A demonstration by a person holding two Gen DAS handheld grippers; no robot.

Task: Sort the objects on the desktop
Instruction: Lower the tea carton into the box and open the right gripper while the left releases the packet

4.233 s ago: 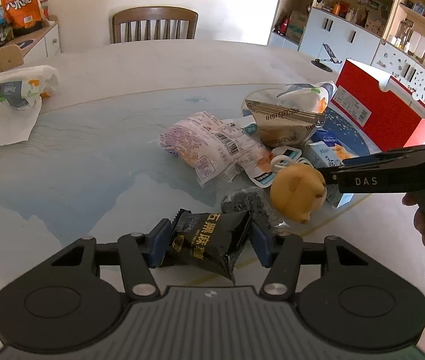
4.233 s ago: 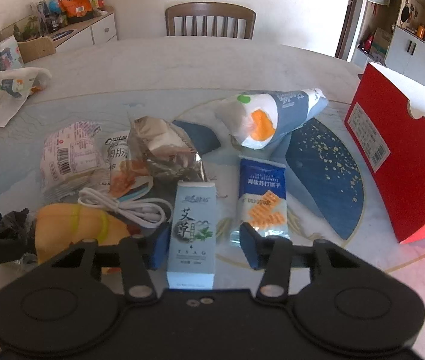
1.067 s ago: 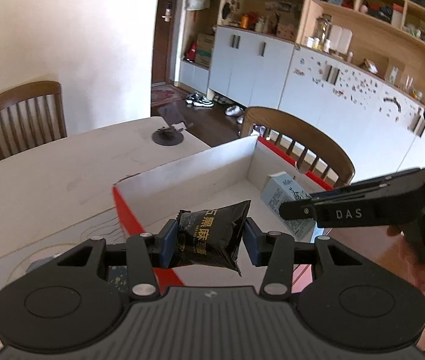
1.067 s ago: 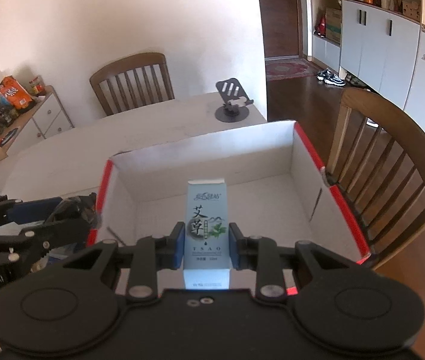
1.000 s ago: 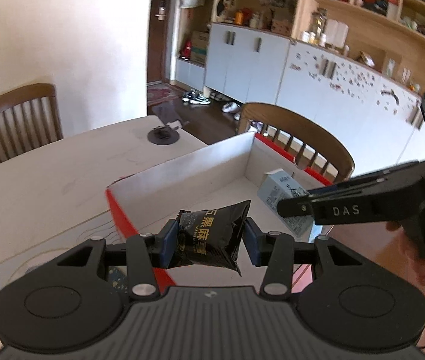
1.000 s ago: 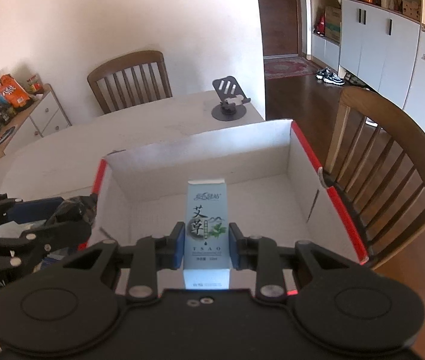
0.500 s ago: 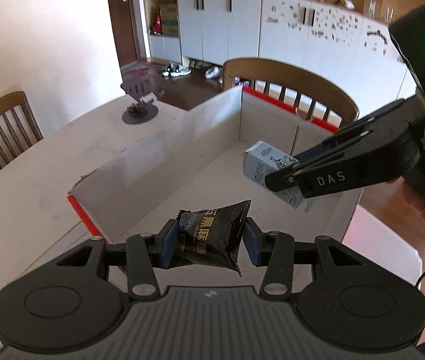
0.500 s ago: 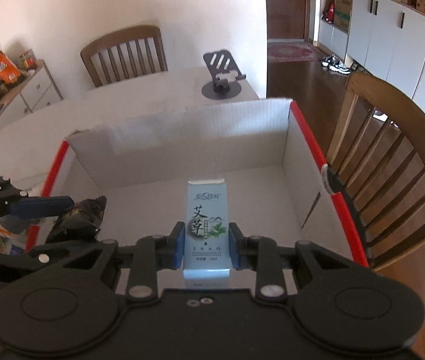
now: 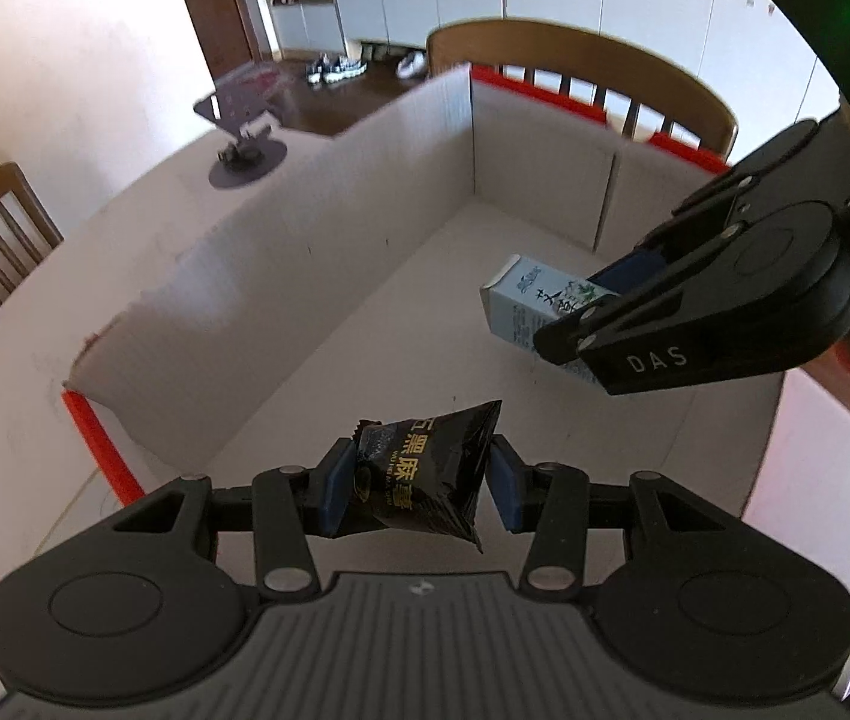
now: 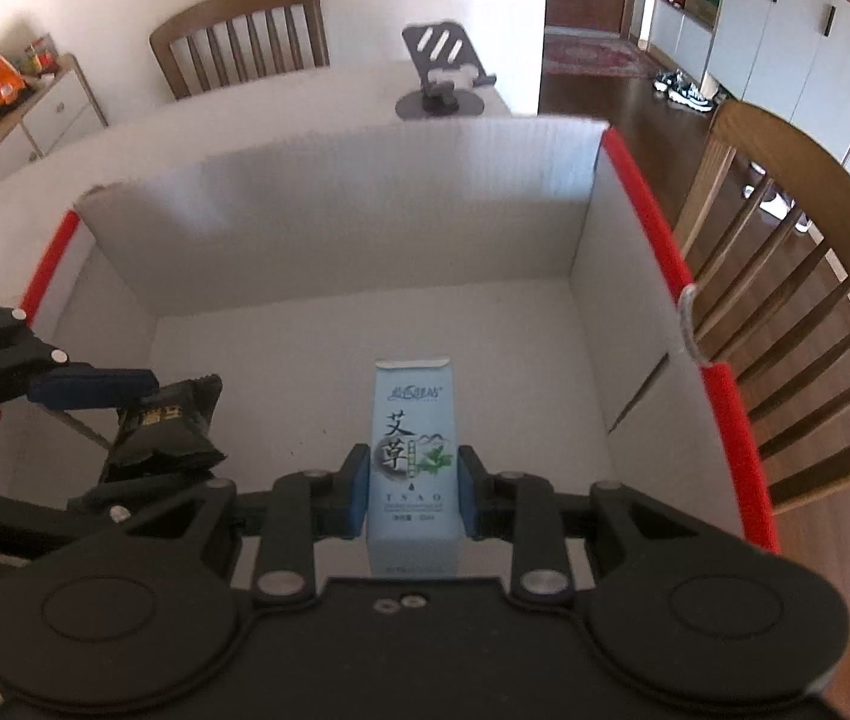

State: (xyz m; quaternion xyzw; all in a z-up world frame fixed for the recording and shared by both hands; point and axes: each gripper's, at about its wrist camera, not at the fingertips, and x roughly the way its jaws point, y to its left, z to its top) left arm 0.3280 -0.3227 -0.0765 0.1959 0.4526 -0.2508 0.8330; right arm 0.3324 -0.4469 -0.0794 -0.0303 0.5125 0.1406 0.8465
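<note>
While both tools hang over the open red-edged box (image 10: 634, 180), each one carries a thing to be sorted: the left gripper (image 9: 419, 489) is clamped on a black snack packet (image 9: 419, 480), and the right gripper (image 10: 411, 489) is clamped on a light blue carton (image 10: 413, 450). Both things are in the air above the white floor of the box, which looks bare under them, and neither touches it. The two tools are near each other, the packet beside the carton but apart from it. I think the next step is to let go, and here some things can go wrong. The packet is soft and light, so it may stick to one pad or flutter toward the low near wall. The carton is tall and narrow; released from this height it will probably tip over and slide. If the hands come closer while lowering, the tools may knock together.
</note>
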